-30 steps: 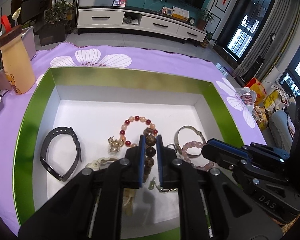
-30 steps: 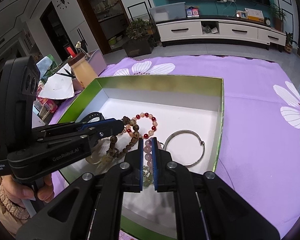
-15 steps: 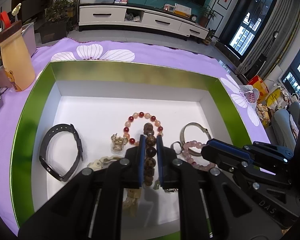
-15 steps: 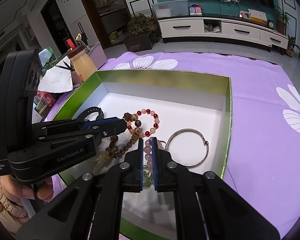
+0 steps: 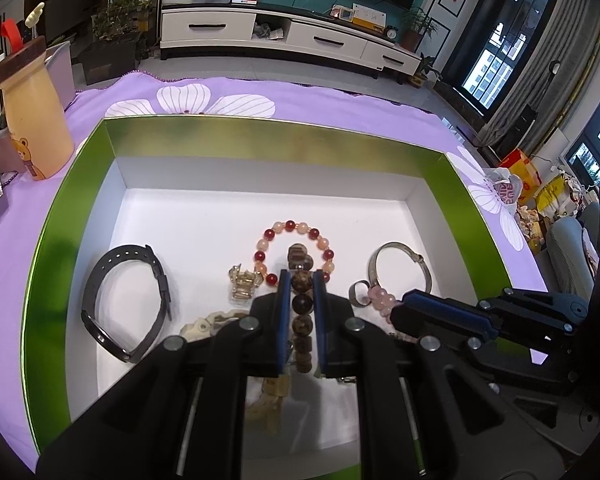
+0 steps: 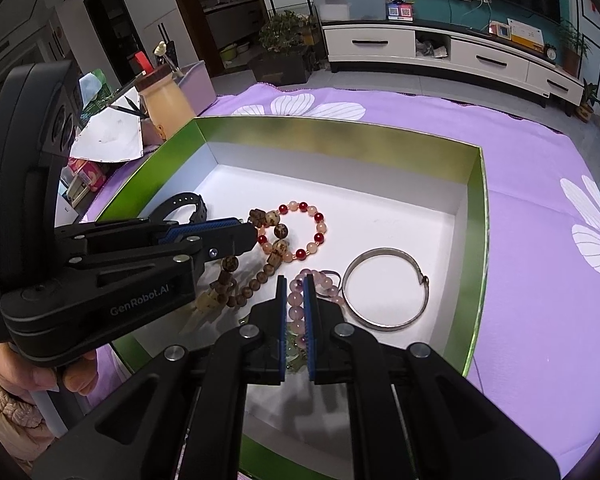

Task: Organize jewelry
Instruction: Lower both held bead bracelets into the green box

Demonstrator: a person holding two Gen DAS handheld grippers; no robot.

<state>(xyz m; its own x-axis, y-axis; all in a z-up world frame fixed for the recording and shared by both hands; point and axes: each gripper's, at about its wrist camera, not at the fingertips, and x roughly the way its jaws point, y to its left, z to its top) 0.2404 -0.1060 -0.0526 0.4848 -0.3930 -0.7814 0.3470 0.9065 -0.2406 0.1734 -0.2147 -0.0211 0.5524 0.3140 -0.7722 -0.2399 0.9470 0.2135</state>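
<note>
A green box [image 5: 52, 240] with a white floor holds the jewelry. My left gripper [image 5: 301, 280] is shut on a brown wooden bead bracelet [image 5: 302, 304] low over the box floor; in the right wrist view my left gripper [image 6: 252, 236] comes in from the left with the brown wooden bead bracelet [image 6: 278, 248] at its tip. My right gripper [image 6: 295, 284] is shut on a pink bead bracelet [image 6: 296, 300], just beside a silver bangle [image 6: 384, 288]. A red and peach bead bracelet [image 5: 296, 226] lies ahead of the left fingers.
A black strap [image 5: 128, 300], a gold crown charm [image 5: 244, 282], a cream chain [image 5: 204, 324] and a small ring [image 5: 356, 294] also lie in the box. A yellow bear bottle [image 5: 32, 120] stands left of it on the purple flowered cloth [image 6: 540, 200].
The right gripper has rolled slightly, so the box sits a little differently in its view. Both grippers stay shut on their bead bracelets, and the left one has not moved.
</note>
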